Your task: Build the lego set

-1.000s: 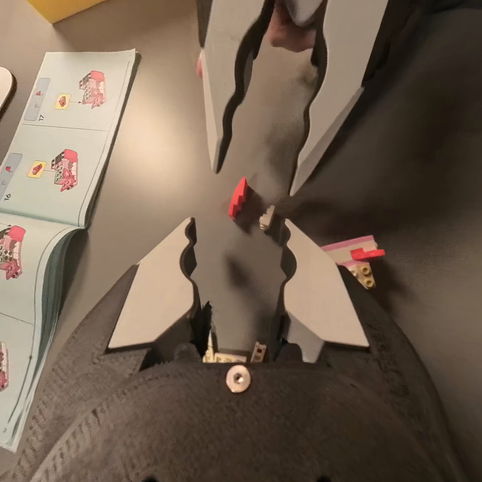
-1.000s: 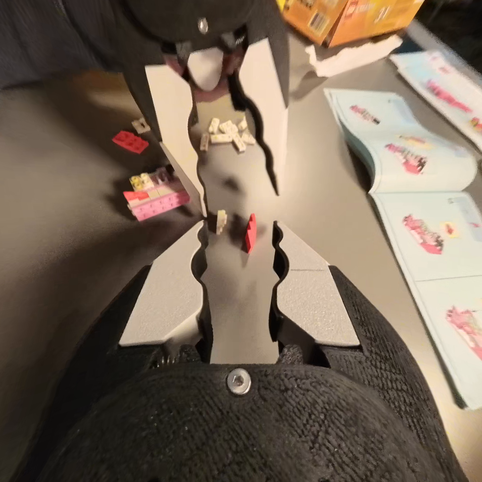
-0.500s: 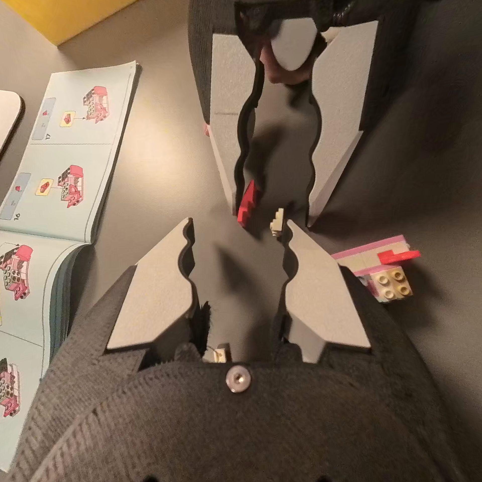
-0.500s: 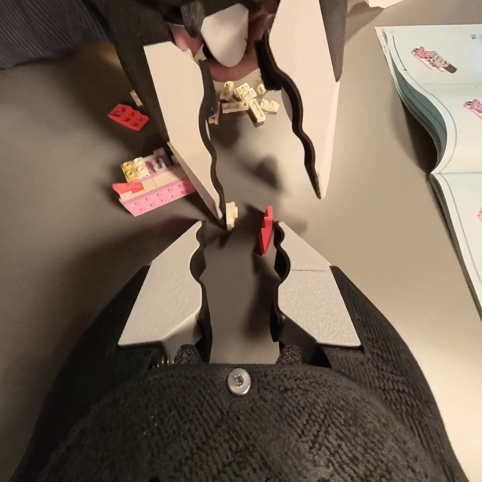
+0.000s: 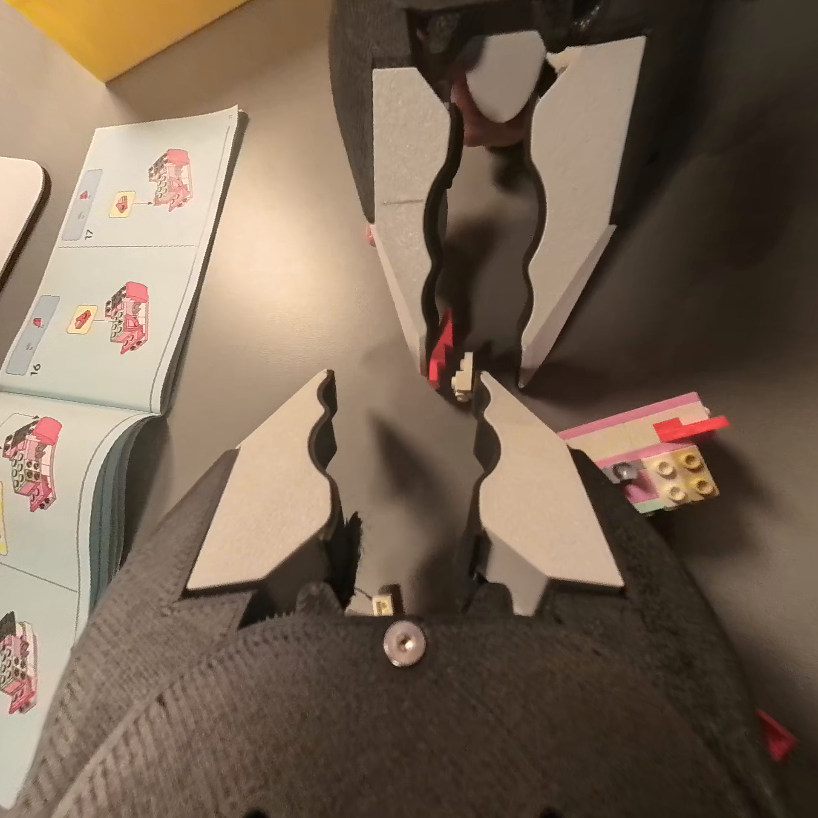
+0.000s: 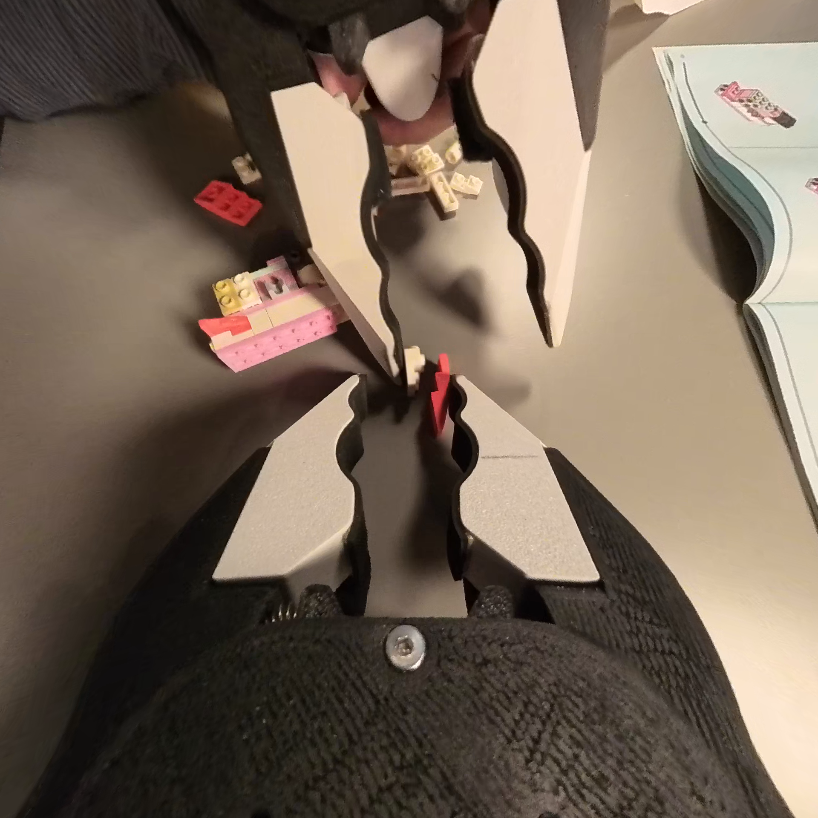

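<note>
In the left wrist view, we see the left gripper (image 5: 405, 376) with its jaws wide apart, nothing pressed between them. A small cream brick (image 5: 463, 374) stands on edge against its right fingertip (image 5: 489, 389). A red stepped piece (image 5: 442, 349) stands just beyond, against one finger of the right gripper (image 5: 476, 374), which points toward us. A pink-and-cream assembly (image 5: 642, 447) lies near on the right; an open instruction booklet (image 5: 133, 265) lies on the left.

In the right wrist view, we see the right gripper (image 6: 409, 380) with jaws apart. The red piece touches its right pad only; the left pad stands clear. Loose cream bricks (image 6: 436, 175) and a red plate (image 6: 226, 203) lie farther off on the table (image 6: 110, 442).
</note>
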Motion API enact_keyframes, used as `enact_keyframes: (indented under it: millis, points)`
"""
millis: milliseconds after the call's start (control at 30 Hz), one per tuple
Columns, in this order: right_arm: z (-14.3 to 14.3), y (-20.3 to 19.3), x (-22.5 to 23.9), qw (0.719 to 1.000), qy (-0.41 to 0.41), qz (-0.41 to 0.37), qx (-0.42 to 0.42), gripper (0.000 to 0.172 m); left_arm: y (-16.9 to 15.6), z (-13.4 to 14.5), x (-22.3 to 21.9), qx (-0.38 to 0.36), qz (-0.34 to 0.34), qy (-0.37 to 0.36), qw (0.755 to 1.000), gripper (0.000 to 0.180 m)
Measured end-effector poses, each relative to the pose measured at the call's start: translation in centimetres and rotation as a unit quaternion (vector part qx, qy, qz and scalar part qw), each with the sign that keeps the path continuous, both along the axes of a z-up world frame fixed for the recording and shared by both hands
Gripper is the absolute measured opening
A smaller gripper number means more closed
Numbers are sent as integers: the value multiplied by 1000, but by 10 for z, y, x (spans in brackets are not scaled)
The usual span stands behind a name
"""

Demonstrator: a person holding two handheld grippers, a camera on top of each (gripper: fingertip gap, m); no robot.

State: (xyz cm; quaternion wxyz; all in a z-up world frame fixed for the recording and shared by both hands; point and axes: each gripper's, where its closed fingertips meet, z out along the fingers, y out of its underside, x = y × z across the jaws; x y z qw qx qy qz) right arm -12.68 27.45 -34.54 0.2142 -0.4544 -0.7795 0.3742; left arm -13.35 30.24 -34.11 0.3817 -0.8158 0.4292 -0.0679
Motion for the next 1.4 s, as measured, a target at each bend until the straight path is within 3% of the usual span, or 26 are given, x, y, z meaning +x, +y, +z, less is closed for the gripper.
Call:
enact_keyframes:
  millis: [967, 1167, 1300, 1400]
  points:
    - [0, 0, -3, 1000, 1, -12, 1, 17, -2, -2, 0, 0, 1, -30, 1000, 56]
    - [0, -1, -2, 1000, 15, 0, 25, 16, -9, -3, 7, -4, -25, -40, 999, 39]
    - [3, 0, -1, 996, 52, 14, 76, 15, -17, -2, 15, 20, -60, -19, 998, 17]
    - [5, -1, 2, 991, 75, 34, 101, 14, -19, 0, 19, 31, -71, -11, 997, 16]
